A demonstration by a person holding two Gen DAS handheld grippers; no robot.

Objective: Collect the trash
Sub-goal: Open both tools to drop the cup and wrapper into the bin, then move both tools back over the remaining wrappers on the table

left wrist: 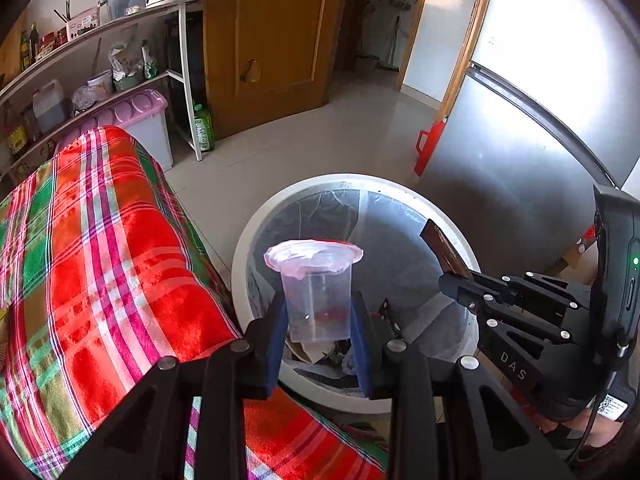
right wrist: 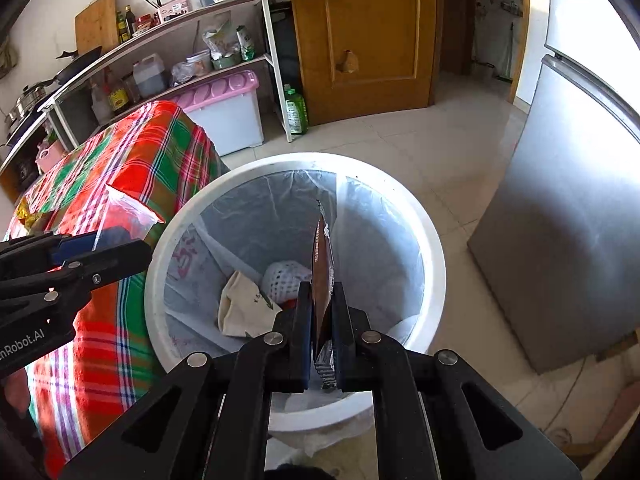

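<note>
Landmark: one white trash bin (right wrist: 434, 264) with a clear liner, on the tiled floor. Two grippers, both loaded, both over or at the bin's mouth. Left gripper (left wrist: 320, 320) — blue pads pinching one clear plastic cup (left wrist: 316, 292) by its lower body, cup upright, crumpled film lid on the rim, a trace of red residue inside; it sits above the bin's near-left edge. Right gripper (right wrist: 322, 320) — jaws pressed together on one flat brown snack wrapper (right wrist: 322, 264), held edge-on, upper end sticking out over the bin's opening. In the left wrist view the same wrapper shows on the bin's right side, angled up out of the fingers. Inside the bin, at least three items: one beige crumpled paper bag (right wrist: 244, 308), one white mesh foam sleeve (right wrist: 282, 276), one red scrap, mostly hidden. Left of the bin, touching or just beside it — cannot tell which — one table under a red-green plaid cloth (right wrist: 132, 172). Right of the bin: one steel fridge (right wrist: 560, 240). Behind it: one wooden door (right wrist: 368, 36).
</note>
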